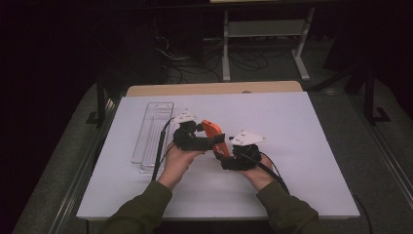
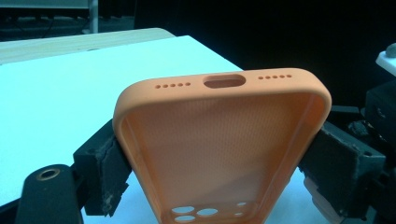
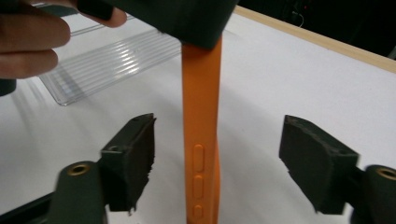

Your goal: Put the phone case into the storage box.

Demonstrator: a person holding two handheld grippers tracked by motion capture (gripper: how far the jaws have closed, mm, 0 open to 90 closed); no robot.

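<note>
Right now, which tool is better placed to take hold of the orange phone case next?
The right tool. Its jaws stand open on both sides of the orange phone case, so it may only need to close. The left tool already clamps the case.

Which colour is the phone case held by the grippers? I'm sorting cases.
Orange phone case, clearest in the left gripper view.

Both forearms come in from the bottom of the high view, sleeved, angled inward so the hands meet near the middle. The left hand-held gripper (image 1: 207, 135) has its jaws clamped, padded faces pressing from both sides in the left gripper view. The right hand-held gripper (image 1: 225, 151) sits just beside it, its jaws spread wide apart in the right gripper view.
</note>
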